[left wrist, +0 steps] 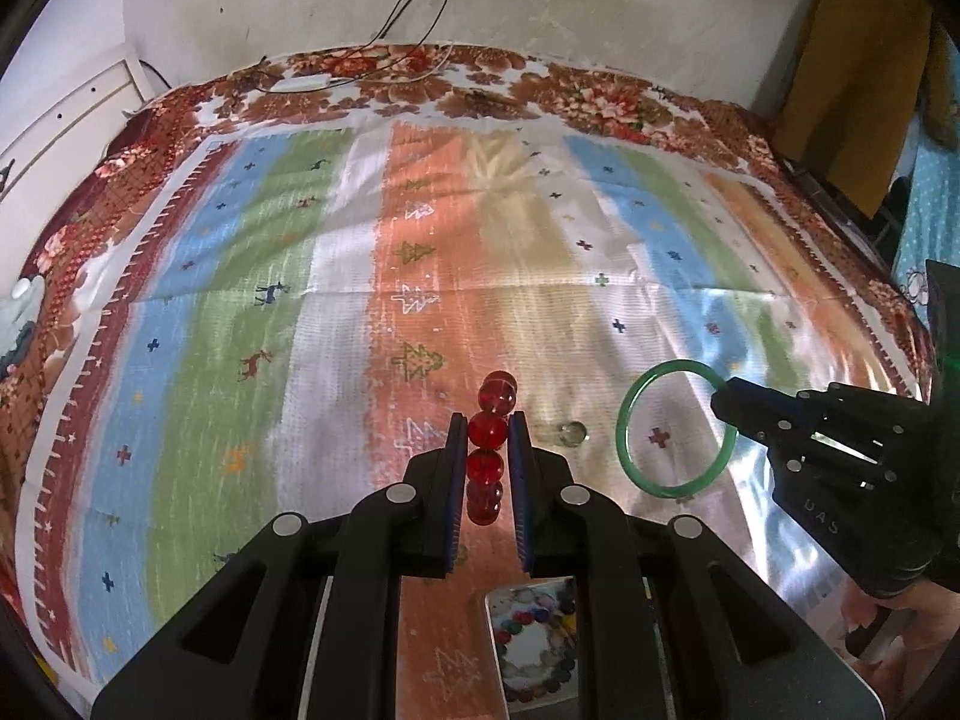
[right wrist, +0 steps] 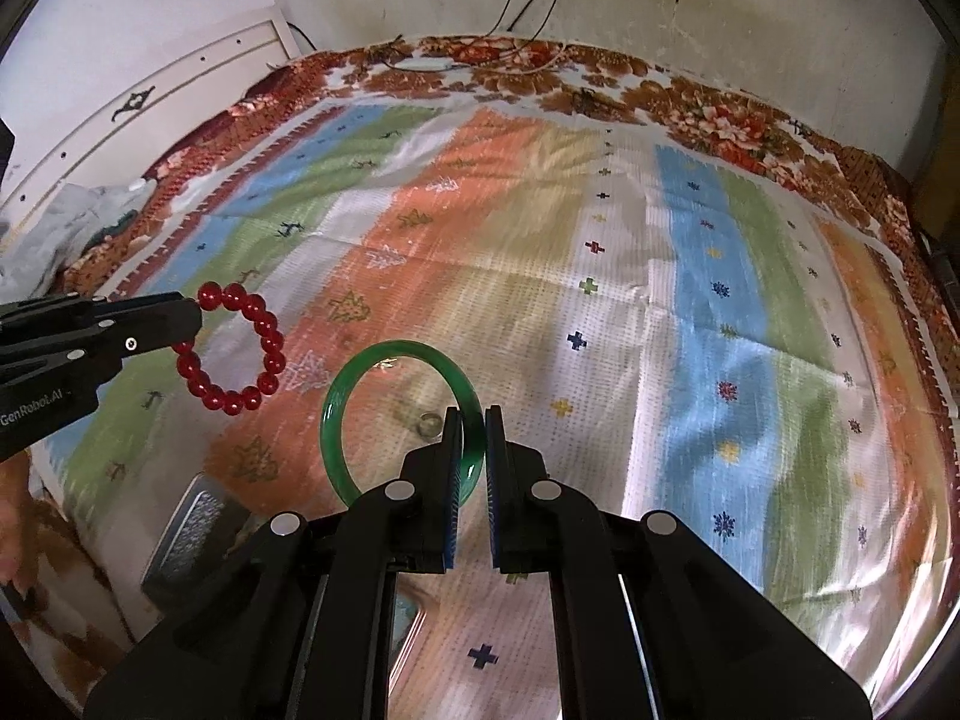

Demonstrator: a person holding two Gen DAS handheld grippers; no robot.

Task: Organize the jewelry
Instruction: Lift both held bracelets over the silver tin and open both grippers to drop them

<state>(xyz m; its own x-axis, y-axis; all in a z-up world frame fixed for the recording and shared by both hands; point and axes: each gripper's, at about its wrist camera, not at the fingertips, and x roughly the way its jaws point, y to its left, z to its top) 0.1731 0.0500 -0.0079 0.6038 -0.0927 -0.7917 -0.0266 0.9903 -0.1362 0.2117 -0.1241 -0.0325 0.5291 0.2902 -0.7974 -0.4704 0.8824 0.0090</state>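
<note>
- Left wrist view: the left gripper (left wrist: 487,429) has its fingers closed almost fully on a red bead bracelet (left wrist: 487,450), seen edge-on as a stacked column of glossy, translucent round beads, lifted clear above the bed (left wrist: 240,276)
- At about 3 o'clock from it, the right gripper (left wrist: 723,405) pinches the rim of a green bangle (left wrist: 630,456), a smooth, glassy, rigid hoop held in the air
- The bed wears a thin woven cloth in blue, green, white and orange stripes with small crosses, trees and deer, bordered by brown flowers
- A small clear bead or ring (left wrist: 570,433) lies on the cloth between the two grippers
- At 6 o'clock, under the fingers, a white tray (left wrist: 528,648) shows a ring of many-coloured beads; much of it is hidden
- Right wrist view: the right gripper (right wrist: 474,420) has its fingers shut tight on the green bangle (right wrist: 360,372), which stands upright on edge
- At 9 o'clock the left gripper (right wrist: 192,315) holds the red bead bracelet (right wrist: 240,354) by one side, the loop hanging open
- Judged step: both pieces are picked up and in carriage; next each likely needs carrying over a storage spot and lowering gently before release, since the bangle looks brittle
</note>
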